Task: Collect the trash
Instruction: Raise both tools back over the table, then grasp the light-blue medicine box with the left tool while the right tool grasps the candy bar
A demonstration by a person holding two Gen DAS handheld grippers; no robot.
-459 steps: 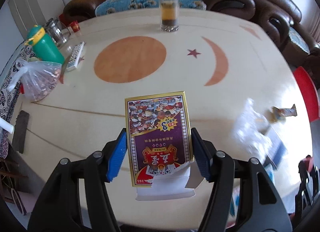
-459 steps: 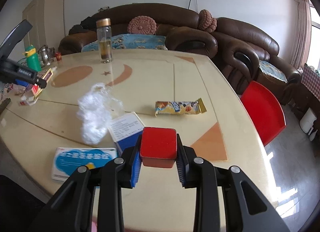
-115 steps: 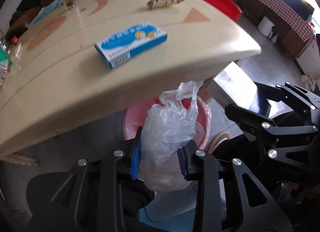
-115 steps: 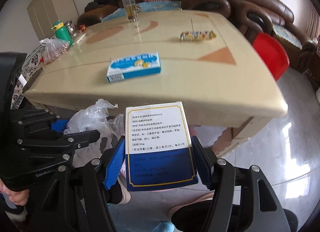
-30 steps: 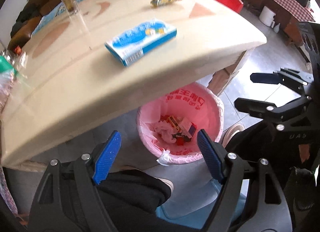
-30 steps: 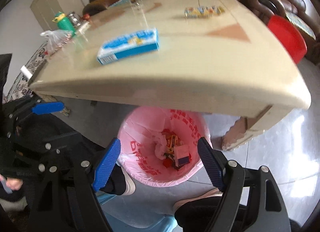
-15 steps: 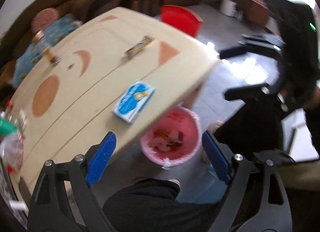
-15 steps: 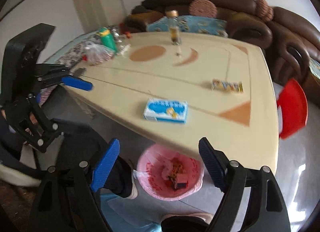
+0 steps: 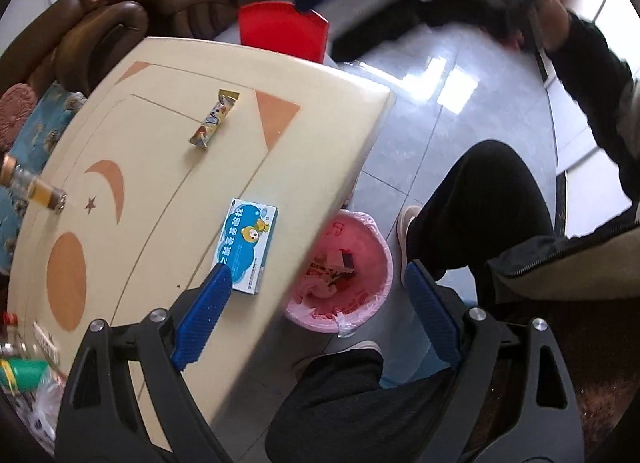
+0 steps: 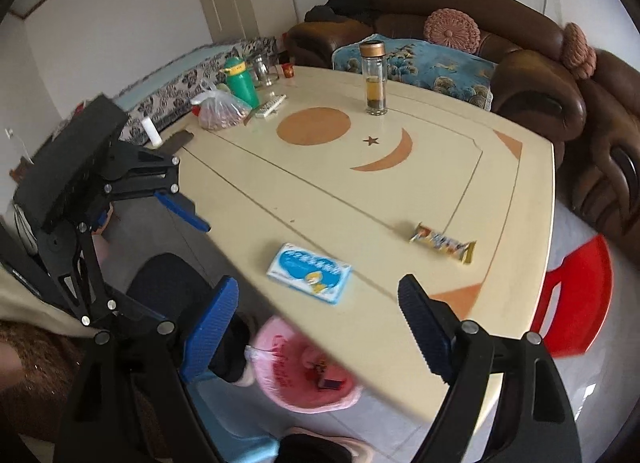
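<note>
A blue and white medicine box (image 9: 248, 247) (image 10: 308, 273) lies near the front edge of the cream table (image 9: 160, 167) (image 10: 320, 191). A gold snack wrapper (image 9: 214, 123) (image 10: 442, 245) lies farther in. Below the table edge stands a pink-lined trash bin (image 9: 372, 259) (image 10: 280, 359) with packets and boxes inside. My left gripper (image 9: 316, 275) is open and empty, high above the box and bin. My right gripper (image 10: 318, 287) is also open and empty, above the box. The left gripper's blue finger (image 10: 182, 209) shows at the left of the right wrist view.
A glass bottle (image 10: 374, 79), a green bottle (image 10: 240, 81), a bag of food (image 10: 220, 111) and a remote (image 10: 272, 105) sit at the table's far side. A red chair (image 10: 576, 303) and brown sofas (image 10: 536, 75) flank it. A person's dark-trousered legs (image 9: 480, 207) stand beside the bin.
Both grippers have risen from just over the bin to high above the table, and both views have rolled. The jaws stay wide with nothing between them.
</note>
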